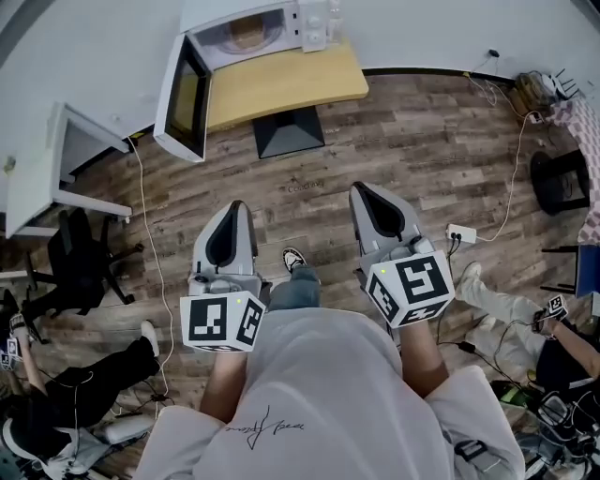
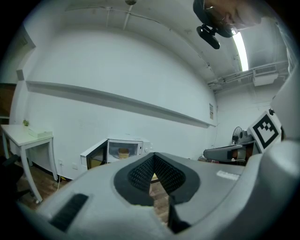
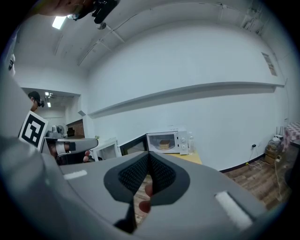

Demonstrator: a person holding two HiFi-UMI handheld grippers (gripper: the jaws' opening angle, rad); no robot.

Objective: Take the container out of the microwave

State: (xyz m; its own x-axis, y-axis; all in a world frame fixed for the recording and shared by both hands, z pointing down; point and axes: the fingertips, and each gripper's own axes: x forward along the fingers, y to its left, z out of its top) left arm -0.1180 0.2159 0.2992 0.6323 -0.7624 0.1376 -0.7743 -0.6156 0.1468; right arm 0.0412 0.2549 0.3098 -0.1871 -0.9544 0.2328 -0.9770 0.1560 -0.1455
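Inside microwave, container small, blurry; microwave cut by frame edge

Head view looks down, gripper views seemingly level; all share the microwave.

left gripper: fingers together | right gripper: fingers together
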